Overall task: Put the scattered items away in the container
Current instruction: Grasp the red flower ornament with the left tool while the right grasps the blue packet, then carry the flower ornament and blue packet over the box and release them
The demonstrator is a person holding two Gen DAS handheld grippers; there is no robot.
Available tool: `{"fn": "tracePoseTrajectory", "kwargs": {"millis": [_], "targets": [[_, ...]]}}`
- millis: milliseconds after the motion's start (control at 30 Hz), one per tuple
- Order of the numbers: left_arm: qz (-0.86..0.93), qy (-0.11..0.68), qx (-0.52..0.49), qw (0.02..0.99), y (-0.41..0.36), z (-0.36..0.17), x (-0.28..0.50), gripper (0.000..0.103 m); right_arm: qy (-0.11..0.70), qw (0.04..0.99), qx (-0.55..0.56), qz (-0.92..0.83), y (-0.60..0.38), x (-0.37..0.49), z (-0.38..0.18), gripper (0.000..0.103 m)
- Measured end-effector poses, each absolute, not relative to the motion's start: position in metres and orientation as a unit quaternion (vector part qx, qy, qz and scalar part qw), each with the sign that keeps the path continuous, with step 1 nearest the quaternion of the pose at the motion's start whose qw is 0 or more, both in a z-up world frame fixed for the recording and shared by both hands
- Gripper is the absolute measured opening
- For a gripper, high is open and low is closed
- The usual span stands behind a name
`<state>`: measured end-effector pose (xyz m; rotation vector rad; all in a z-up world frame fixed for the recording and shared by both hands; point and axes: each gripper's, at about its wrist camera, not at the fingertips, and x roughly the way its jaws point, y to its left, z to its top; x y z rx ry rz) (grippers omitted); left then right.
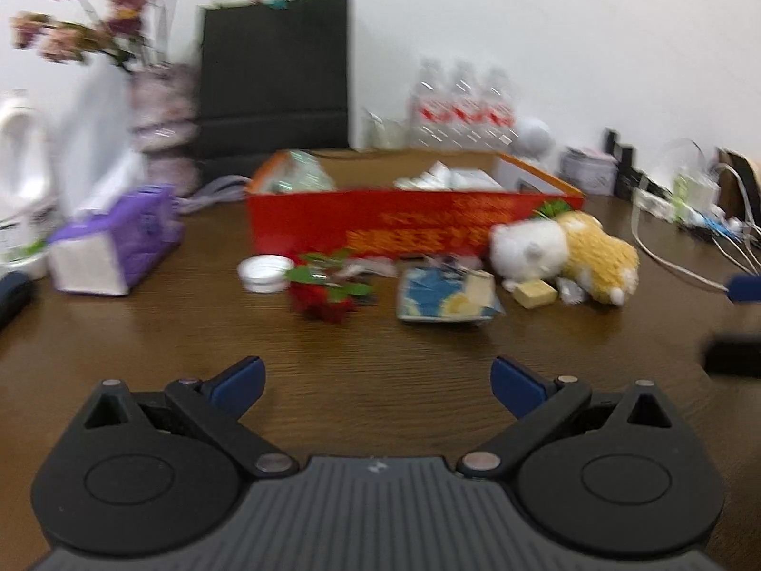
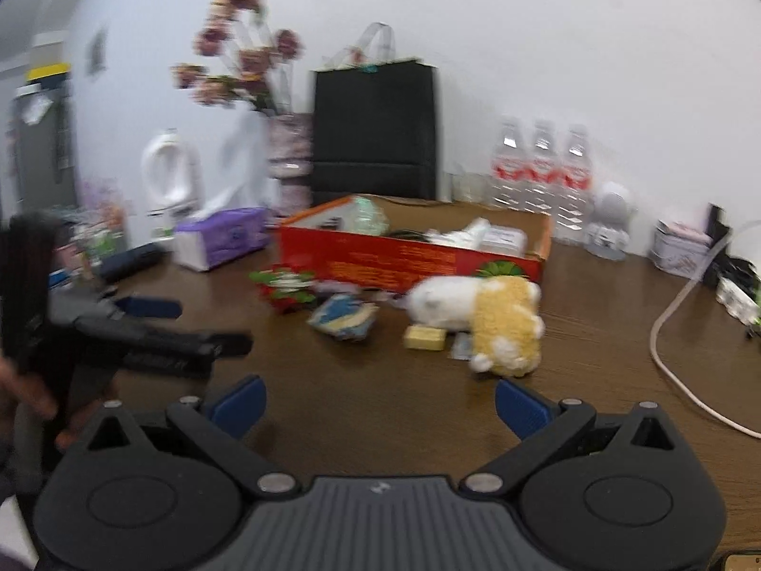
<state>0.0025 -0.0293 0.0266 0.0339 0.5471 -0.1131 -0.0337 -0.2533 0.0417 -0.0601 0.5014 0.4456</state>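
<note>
Left wrist view, motion-blurred throughout. The left tool [image 1: 378, 383] hovers over the brown wood-grain counter [image 1: 380, 347], its two blue-padded fingers spread wide with nothing between them. Ahead stands one long red cardboard box [image 1: 380, 223], printing unreadable; white packets inside are only partly visible over its wall. Scattered in front of the box, all apart from the tool: one round white lid [image 1: 265, 272], one red artificial flower with green leaves [image 1: 326, 292], one flat blue-and-yellow packet [image 1: 447, 295], one small tan block [image 1: 535, 292], one white-and-yellow plush toy [image 1: 566, 250] lying on its side against the box's right end. Small bits between flower and packet cannot be made out. One purple tissue pack [image 1: 116, 247] sits left. Three clear water bottles with red labels [image 1: 461, 109] stand at the wall. The right tool shows only as blue and black tips cut off at the right edge.

Right wrist view, also blurred. The right tool [image 2: 380, 411] is likewise spread wide and holds nothing, low over the counter. The left tool [image 2: 157, 328] enters from the left, partly cut off, jaws apart. Same box [image 2: 409, 257], plush [image 2: 485, 321], packet [image 2: 345, 319], block [image 2: 424, 338] and flower [image 2: 285, 288]; the lid is not discernible here.
</note>
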Motion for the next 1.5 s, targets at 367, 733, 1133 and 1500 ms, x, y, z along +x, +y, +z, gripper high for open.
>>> {"fn": "tracePoseTrajectory", "kwargs": {"millis": [367, 733, 1133, 1500], "targets": [[-0.035, 0.27, 0.041, 0.961, 0.011, 0.041, 0.073, 0.098, 0.292, 0.922, 0.017, 0.252, -0.198, 0.055, 0.028, 0.082], [-0.043, 0.33, -0.052, 0.942, 0.043, 0.021, 0.104, 0.036, 0.329, 0.914, -0.044, 0.234, -0.152, 0.1, 0.002, 0.019], [0.003, 0.219, -0.04, 0.975, 0.028, 0.058, -0.025, 0.035, 0.248, 0.939, -0.023, 0.236, -0.167, 0.009, 0.048, 0.007], [-0.013, 0.145, -0.03, 0.989, -0.019, 0.057, -0.137, 0.036, 0.188, 0.962, 0.016, 0.199, -0.197, -0.102, 0.052, 0.007]]}}
